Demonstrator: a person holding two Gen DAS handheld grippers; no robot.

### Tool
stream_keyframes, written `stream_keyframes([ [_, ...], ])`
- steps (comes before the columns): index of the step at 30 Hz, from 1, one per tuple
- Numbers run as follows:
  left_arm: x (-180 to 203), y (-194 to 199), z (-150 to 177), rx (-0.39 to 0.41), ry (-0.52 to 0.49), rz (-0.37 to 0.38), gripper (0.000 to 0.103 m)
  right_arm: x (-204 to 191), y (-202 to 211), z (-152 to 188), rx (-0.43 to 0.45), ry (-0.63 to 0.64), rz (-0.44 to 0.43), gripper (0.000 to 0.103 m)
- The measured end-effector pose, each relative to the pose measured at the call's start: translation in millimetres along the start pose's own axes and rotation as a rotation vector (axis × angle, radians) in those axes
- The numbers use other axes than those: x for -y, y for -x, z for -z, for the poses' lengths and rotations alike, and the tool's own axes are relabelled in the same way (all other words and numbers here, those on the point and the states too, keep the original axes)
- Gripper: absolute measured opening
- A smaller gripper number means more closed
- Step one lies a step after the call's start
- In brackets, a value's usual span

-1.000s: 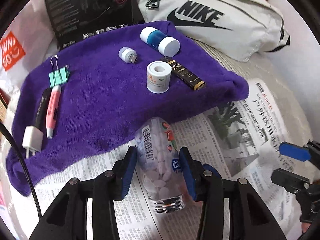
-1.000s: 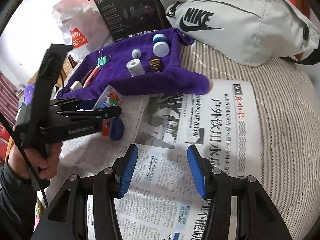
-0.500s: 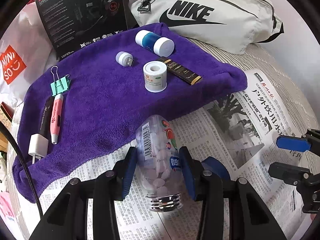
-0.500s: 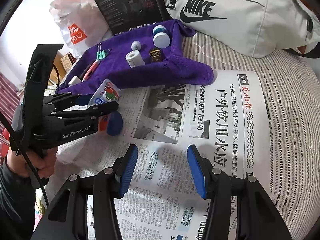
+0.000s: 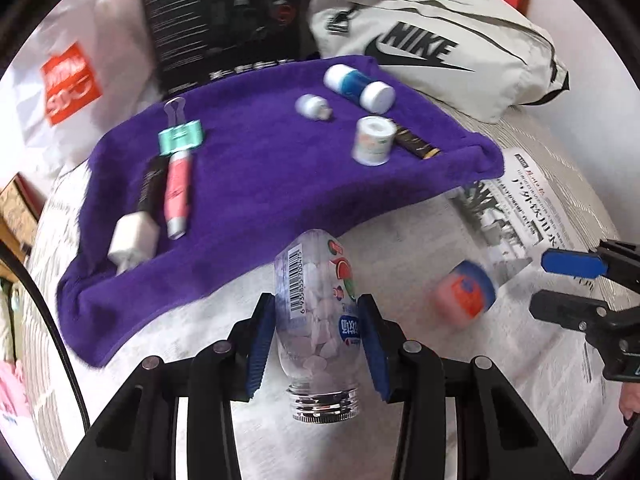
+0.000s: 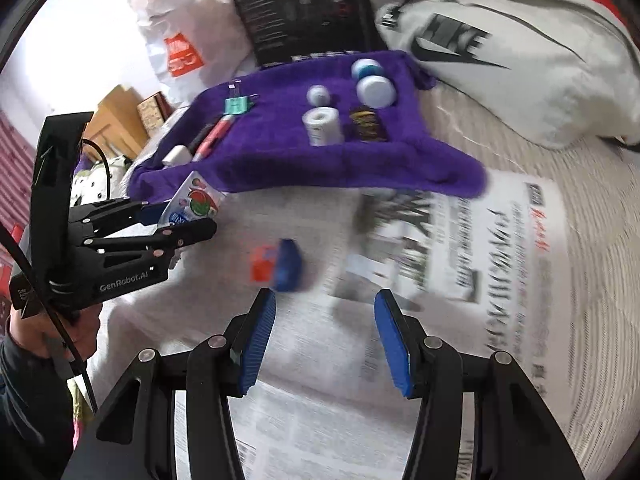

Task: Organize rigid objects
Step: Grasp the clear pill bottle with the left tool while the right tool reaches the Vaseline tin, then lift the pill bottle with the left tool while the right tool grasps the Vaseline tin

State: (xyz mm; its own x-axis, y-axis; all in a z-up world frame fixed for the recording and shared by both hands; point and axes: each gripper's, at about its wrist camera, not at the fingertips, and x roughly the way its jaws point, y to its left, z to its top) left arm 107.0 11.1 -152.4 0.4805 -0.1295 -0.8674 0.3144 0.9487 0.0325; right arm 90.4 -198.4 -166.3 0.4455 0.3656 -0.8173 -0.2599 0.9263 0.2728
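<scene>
My left gripper [image 5: 316, 320] is shut on a clear bottle of white tablets [image 5: 316, 280], its uncapped threaded neck pointing back at the camera. The bottle's blue cap with a red label [image 5: 464, 296] lies blurred on the newspaper [image 5: 540, 220] to the right of the bottle. My right gripper [image 6: 325, 308] is open and empty, just short of the cap [image 6: 280, 266]. In the right wrist view the left gripper [image 6: 188, 216] holds the bottle [image 6: 196, 200] at the front edge of the purple towel [image 6: 320, 160].
On the purple towel [image 5: 260, 184] lie a blue-white bottle [image 5: 358, 86], a tape roll [image 5: 374, 140], a black-gold bar [image 5: 416, 142], a binder clip [image 5: 180, 136], a pink pen [image 5: 178, 188] and a white charger [image 5: 132, 240]. A Nike bag [image 5: 440, 40] and a black box [image 5: 224, 16] stand behind.
The left gripper has carried the bottle left, away from the cap, which now lies apart on the newspaper. The right gripper has come closer to the cap. Both views are motion-blurred.
</scene>
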Motion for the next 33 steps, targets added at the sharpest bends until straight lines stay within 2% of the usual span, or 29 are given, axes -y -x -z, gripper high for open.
stream_keyframes([
  [4,-17,6,13,0.003,0.033,-0.013,0.040,-22,-13,-6,0.016,0.052,0.003,0.052],
  [6,-22,9,17,0.019,0.057,-0.007,0.040,-29,-21,-7,0.033,0.076,0.037,0.052],
  [11,-28,10,23,0.011,0.083,0.012,0.040,-38,-45,-8,0.000,0.101,0.067,0.052],
  [13,-29,10,25,0.017,0.090,0.000,0.040,-44,-46,-6,0.027,0.135,0.114,0.047],
  [17,-29,6,28,0.015,0.091,-0.012,0.040,-51,-50,0,0.076,0.184,0.166,0.046],
  [22,-27,4,33,0.033,0.093,-0.021,0.040,-49,-48,9,0.134,0.172,0.169,0.047],
  [30,-24,6,38,0.074,0.109,-0.041,0.040,-50,-49,9,0.138,0.177,0.175,0.047],
  [33,-21,7,44,0.115,0.115,-0.051,0.040,-50,-49,9,0.138,0.178,0.176,0.047],
])
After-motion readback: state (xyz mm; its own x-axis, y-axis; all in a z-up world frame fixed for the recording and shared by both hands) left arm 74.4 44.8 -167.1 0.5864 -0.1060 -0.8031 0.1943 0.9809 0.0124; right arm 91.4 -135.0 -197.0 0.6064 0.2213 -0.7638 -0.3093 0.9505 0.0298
